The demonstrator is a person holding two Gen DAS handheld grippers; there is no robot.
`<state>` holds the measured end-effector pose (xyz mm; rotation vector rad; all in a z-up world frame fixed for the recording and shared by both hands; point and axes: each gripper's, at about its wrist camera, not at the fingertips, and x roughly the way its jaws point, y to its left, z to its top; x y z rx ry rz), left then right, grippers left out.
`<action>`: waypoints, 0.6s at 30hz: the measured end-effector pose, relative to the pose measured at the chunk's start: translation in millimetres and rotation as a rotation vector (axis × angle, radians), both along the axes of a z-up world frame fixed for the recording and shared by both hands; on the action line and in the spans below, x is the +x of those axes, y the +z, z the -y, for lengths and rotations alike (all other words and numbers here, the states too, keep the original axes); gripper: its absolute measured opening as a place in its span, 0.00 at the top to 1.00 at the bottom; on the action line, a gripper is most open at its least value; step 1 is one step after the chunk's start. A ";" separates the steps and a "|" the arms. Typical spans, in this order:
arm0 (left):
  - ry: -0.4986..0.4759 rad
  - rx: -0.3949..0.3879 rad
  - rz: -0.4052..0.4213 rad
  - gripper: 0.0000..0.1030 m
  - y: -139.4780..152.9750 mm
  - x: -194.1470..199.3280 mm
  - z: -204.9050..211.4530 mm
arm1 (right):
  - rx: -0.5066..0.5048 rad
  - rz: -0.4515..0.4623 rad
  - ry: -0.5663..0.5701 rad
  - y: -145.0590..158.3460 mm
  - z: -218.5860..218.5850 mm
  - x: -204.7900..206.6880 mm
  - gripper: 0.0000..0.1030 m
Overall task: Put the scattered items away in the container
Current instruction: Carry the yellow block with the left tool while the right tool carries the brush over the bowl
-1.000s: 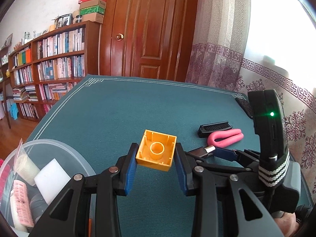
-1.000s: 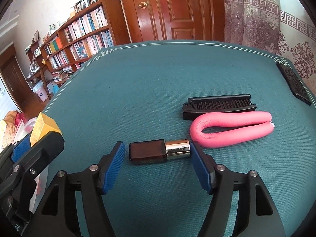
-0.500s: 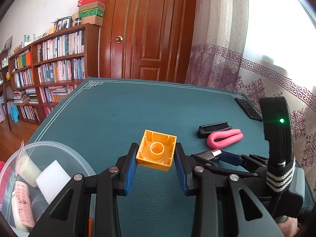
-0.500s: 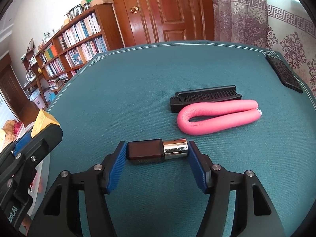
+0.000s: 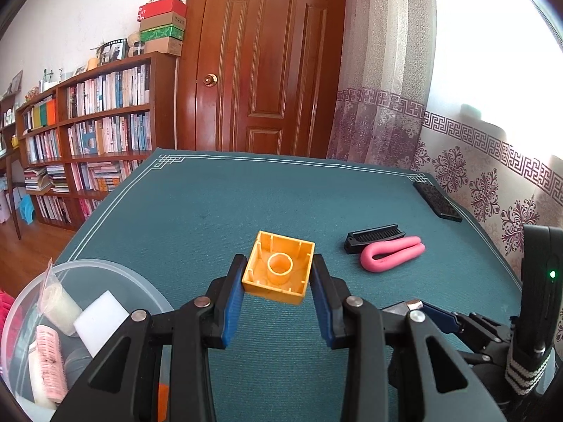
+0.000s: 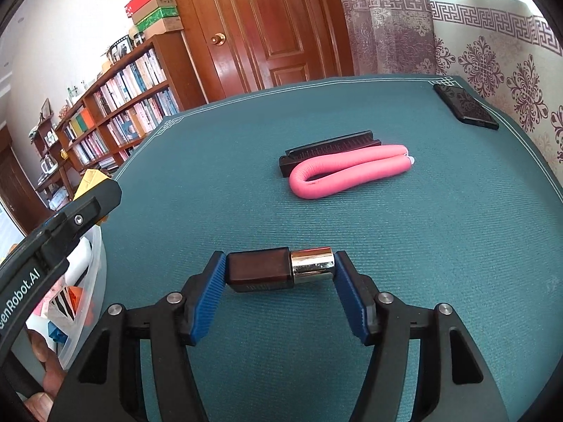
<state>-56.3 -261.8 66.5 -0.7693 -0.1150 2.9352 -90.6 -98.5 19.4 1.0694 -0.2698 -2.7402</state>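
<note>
Left wrist: fingers [image 5: 232, 302] pinch yellow block [image 5: 278, 271]; right wrist: fingers [image 6: 211, 288] clamp lipstick [image 6: 279, 273].

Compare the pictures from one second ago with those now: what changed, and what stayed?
The right gripper closed its jaws on the lipstick and lifted it. The left gripper still holds the yellow brick. Comb and pink curler lie unmoved.

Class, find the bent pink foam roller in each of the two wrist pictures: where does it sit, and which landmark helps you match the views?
Left wrist view: the bent pink foam roller lies right of centre on the green table mat.
Right wrist view: the roller lies above centre, slightly right.
Shared landmark: the black comb lies just behind the roller in both views; whether they touch is unclear.
</note>
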 end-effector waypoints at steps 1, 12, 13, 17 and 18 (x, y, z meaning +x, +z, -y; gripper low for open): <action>0.005 0.002 -0.005 0.61 2.1 2.6 1.3 | -0.001 -0.007 -0.005 0.9 -1.2 3.1 0.37; 0.036 -0.003 -0.007 0.61 18.9 29.1 21.8 | -0.043 -0.037 -0.008 8.0 -1.9 21.7 0.37; 0.040 -0.001 -0.004 0.61 20.2 30.8 26.0 | -0.046 -0.039 -0.007 8.6 -1.6 22.9 0.37; 0.075 -0.013 -0.004 0.61 23.5 38.5 42.8 | -0.058 -0.043 -0.005 10.6 -0.7 27.3 0.37; 0.084 -0.022 -0.004 0.61 23.5 40.5 46.3 | -0.059 -0.044 -0.003 11.2 0.0 28.2 0.37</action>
